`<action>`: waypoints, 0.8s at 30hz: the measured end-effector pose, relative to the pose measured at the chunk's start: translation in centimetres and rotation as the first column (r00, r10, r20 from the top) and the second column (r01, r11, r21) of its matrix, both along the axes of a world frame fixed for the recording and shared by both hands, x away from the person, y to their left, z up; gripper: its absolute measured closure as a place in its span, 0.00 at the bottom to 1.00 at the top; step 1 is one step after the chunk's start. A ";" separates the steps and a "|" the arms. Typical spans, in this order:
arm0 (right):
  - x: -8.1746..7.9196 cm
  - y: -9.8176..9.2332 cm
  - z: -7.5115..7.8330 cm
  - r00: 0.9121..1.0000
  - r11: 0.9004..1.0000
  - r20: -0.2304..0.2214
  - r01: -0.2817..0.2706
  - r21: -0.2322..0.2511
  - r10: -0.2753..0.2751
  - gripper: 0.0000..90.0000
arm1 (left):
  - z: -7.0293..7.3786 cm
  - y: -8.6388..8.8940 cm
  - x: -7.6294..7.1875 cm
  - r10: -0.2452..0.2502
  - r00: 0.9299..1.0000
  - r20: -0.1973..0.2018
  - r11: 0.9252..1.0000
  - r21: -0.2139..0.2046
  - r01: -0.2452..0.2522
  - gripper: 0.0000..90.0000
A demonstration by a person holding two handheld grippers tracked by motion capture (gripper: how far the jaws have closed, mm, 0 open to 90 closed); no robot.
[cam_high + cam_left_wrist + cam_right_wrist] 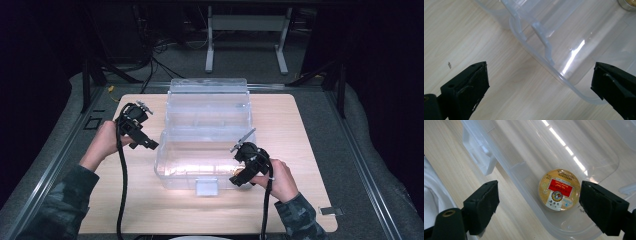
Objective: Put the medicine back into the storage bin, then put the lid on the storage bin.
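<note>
A round gold tin (559,189) lies inside the clear plastic bin (172,165) (lid raised) on the counter (300,130). The right gripper (539,205) hovers spread above it. The left gripper (540,82), jaws also wide and empty, hangs beside the bin's rim.

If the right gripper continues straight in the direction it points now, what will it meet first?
Probably the rim of the clear plastic box, which crosses between the open right gripper jaws. Just beyond lies the round gold tin with a red label on the box floor; depth is uncertain.

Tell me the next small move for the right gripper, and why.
Probably lower the right gripper straight into the bin toward the tin. Its jaws stand open and hold nothing, the tin lies flat on the bin floor just beyond them, and the lid is already swung back.
</note>
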State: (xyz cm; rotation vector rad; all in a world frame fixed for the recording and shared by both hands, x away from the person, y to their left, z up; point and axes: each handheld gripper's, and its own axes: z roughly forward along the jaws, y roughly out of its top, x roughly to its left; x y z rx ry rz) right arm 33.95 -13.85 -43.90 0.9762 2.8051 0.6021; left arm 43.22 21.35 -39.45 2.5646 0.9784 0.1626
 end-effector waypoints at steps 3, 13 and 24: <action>-0.1 0.0 0.1 1.000 1.000 0.006 0.000 -0.003 0.000 0.18 | 0.3 -0.5 0.6 0.003 1.000 0.000 1.000 -0.001 -0.003 0.04; -0.2 0.2 0.1 1.000 1.000 0.008 -0.006 -0.013 0.006 0.20 | 1.6 -1.9 2.5 0.004 1.000 0.021 1.000 0.003 -0.004 0.04; -0.5 0.5 -0.1 1.000 1.000 0.016 -0.020 -0.010 0.020 0.22 | 2.6 -3.7 4.6 -0.002 0.999 0.050 1.000 -0.019 0.003 0.06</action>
